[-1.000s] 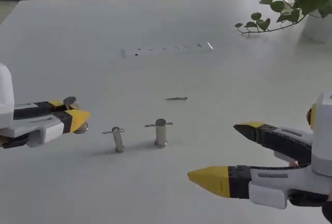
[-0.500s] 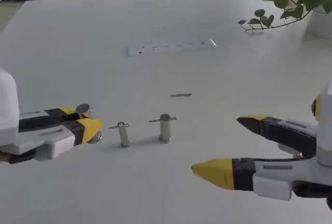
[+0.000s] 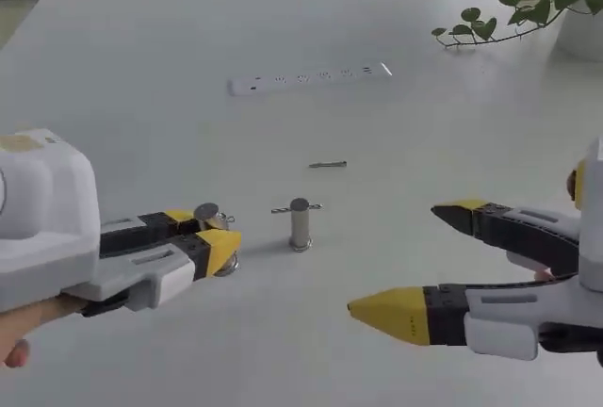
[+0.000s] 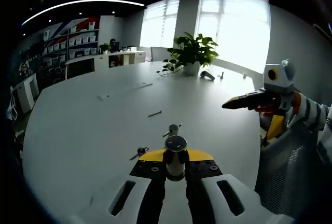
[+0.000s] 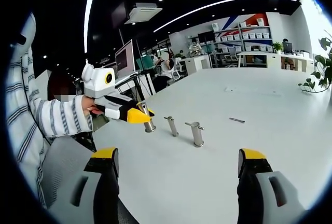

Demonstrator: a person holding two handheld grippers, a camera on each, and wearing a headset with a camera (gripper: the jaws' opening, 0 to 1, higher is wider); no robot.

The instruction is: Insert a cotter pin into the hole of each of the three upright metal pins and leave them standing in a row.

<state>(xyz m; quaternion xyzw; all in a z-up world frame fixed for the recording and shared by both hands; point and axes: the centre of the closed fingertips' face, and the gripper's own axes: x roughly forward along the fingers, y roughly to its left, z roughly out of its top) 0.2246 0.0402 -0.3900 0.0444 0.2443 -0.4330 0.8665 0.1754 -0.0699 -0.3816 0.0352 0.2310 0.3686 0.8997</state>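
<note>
The left gripper [image 3: 222, 236] pinches a short silver headed metal pin [image 4: 175, 152] upright between its yellow-tipped fingers [image 3: 213, 250], probably steadying it for the thin loose cotter pin [image 3: 327, 164] on the white table [image 3: 141, 115], while the right gripper [image 3: 391, 259] hovers spread wide.

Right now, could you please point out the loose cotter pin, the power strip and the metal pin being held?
loose cotter pin [image 3: 327, 164]: head view, mid-length.
power strip [image 3: 311, 78]: head view, top face centre.
held metal pin [image 4: 176, 143]: left gripper view, round head.
</note>
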